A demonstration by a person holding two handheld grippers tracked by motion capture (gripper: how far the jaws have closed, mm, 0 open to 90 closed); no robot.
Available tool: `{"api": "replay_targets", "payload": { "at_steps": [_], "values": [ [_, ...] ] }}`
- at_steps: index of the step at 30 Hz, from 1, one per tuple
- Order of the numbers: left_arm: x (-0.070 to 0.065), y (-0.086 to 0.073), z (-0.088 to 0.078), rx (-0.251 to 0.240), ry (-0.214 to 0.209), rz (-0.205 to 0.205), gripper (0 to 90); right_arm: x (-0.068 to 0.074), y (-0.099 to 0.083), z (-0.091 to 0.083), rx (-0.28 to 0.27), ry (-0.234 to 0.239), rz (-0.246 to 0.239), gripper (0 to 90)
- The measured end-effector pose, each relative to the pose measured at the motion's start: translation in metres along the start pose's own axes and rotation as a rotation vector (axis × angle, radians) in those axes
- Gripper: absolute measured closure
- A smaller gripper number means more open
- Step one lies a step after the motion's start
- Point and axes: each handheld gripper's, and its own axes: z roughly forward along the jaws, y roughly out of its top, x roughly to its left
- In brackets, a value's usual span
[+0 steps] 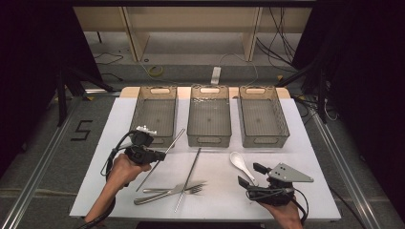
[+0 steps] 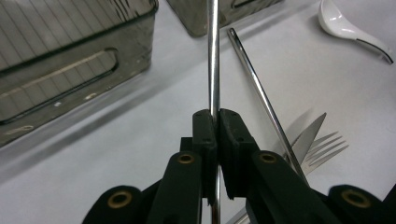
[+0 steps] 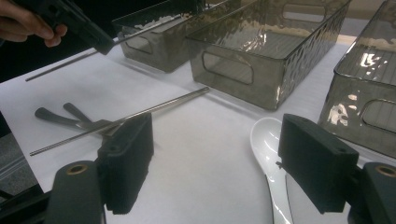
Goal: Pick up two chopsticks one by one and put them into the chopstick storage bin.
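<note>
From above, the left tool pinches a long steel chopstick running seven to one o'clock toward the leftmost smoky plastic bin.

Its own view shows the jaws clamped mid-shaft.

The right tool, gaping, straddles the white ceramic spoon.

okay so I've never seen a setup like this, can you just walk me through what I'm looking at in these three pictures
A person sits at a white table and holds a hand tool with two black jaws in each hand. One picture looks down from above; the other two come from cameras riding on each tool.

The left gripper is shut on a metal chopstick. The right gripper is open, with a white spoon between its jaws, not gripped.

On the table lie a second chopstick, a knife and a fork. Behind them stand three clear bins in a row; all three look empty.
</note>
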Motion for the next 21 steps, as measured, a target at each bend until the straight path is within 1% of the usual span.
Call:
{"api": "replay_targets", "payload": {
  "at_steps": [3,7,11,15,19,21],
  "values": [
    [0.004,0.006,-0.005,-0.018,0.002,-0.003,84.8,0.0,0.0,0.0,0.001,-0.001,0.0,27.5],
    [0.012,0.014,-0.01,-0.043,0.016,-0.011,84.8,0.0,0.0,0.0,0.0,-0.001,0.001,27.5],
    [0.021,0.023,-0.017,-0.08,0.028,-0.026,84.8,-0.001,0.0,0.0,-0.001,-0.001,0.003,27.5],
    [0.031,0.033,-0.023,-0.112,0.055,-0.034,84.8,-0.001,0.0,0.0,-0.001,0.002,0.001,27.5],
    [0.042,0.047,-0.029,-0.153,0.083,-0.054,84.8,-0.001,0.0,0.0,0.001,-0.001,0.0,27.5],
    [0.047,0.053,-0.031,-0.164,0.095,-0.056,84.8,-0.001,0.0,0.0,-0.003,0.0,0.0,27.5]
  ]
}}
